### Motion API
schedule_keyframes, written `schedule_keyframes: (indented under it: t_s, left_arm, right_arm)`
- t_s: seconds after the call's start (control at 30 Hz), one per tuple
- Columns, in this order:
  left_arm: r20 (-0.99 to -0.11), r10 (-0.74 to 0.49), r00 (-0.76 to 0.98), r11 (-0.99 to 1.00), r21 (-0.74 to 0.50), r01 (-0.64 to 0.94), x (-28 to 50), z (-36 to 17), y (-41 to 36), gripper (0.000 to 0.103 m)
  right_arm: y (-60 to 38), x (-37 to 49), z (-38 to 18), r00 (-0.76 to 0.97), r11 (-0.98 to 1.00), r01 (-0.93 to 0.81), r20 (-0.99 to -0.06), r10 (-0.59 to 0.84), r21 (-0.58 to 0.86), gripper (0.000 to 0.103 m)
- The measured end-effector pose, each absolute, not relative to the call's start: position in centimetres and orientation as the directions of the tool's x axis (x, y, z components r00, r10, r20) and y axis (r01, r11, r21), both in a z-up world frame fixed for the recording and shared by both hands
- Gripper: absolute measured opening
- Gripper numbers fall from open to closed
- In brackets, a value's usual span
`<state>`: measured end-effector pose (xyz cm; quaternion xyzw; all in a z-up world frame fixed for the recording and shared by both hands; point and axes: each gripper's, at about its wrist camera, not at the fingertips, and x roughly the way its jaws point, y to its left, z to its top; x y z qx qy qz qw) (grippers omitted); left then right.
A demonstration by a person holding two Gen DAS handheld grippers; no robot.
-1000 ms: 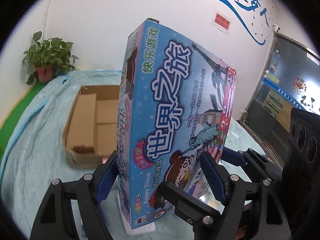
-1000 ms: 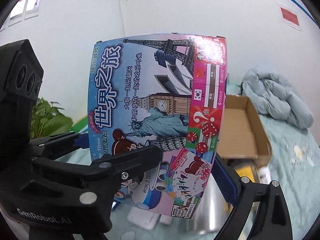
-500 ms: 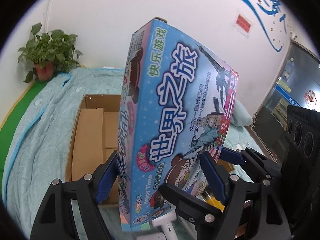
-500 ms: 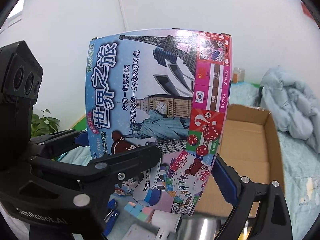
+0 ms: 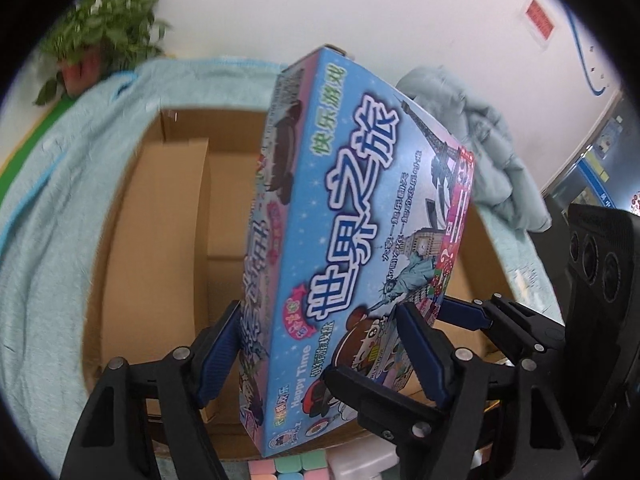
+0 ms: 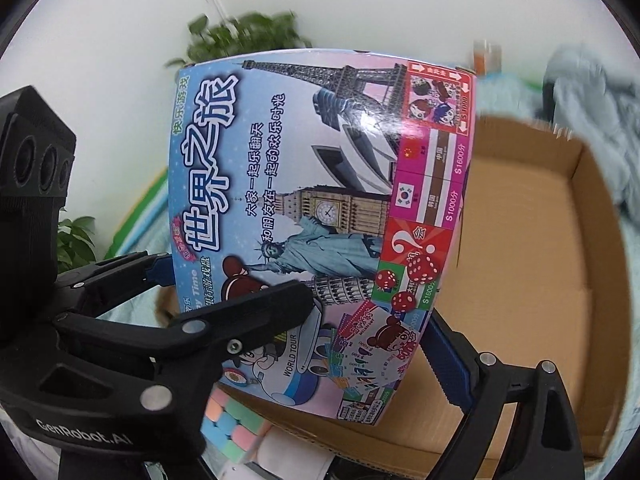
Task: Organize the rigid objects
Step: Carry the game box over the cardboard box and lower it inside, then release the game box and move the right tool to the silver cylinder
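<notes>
Carrying is the step in hand: the board game box [image 5: 352, 216] is held up on end above the open cardboard carton [image 5: 160, 240], gripped by both tools at once. The left gripper [image 5: 320, 344] has its blue fingers [image 5: 218, 344] across the box's narrow thickness near the lower end, and its jaws are closing with the box between them. The right gripper [image 6: 304, 336] spans the box's wider face, one black finger lying over the printed front and the blue finger [image 6: 444, 360] against the far edge, jaws set wide and also easing inward on the box. The carton sits on a pale blue blanket [image 5: 52, 200]; its floor looks bare, with one flap folded down inside along the left.

Judging from this, the box is about to be stowed. The next move calls for tipping it flat or lowering it on edge so that it clears the carton's walls and that inner flap, then letting go with both hands together. Small pastel cubes [image 6: 236, 428] lie just outside the carton's near wall.
</notes>
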<state>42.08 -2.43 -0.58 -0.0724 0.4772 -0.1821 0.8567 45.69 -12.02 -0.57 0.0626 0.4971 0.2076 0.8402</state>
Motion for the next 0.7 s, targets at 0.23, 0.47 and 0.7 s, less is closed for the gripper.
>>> schedule_keyframes:
  t_s: [0.23, 0.47, 0.7]
  left_arm:
    - [-0.85, -0.305, 0.429, 0.952, -0.254, 0.173, 43.1, -3.4, -1.3, 0.068]
    - [-0.856, -0.284, 0.432, 0.958, -0.231, 0.171, 43.0, -3.2, 0.0, 0.05]
    - [-0.737, -0.259, 0.625, 0.96, -0.124, 0.251, 38.0, 1.8, 0.7, 0.048]
  right_arm:
    - [-9.4, 48.3, -3.6, 0.314, 0.914, -0.27, -0.869, 0.381, 0.303, 0.083]
    - [-8.9, 51.0, -6.6, 0.248, 0.924, -0.196, -0.895, 0.37, 0.328, 0.057]
    - [-10.5, 48.7, -3.9, 0.427, 0.934, -0.189, -0.832, 0.355, 0.302, 0.095]
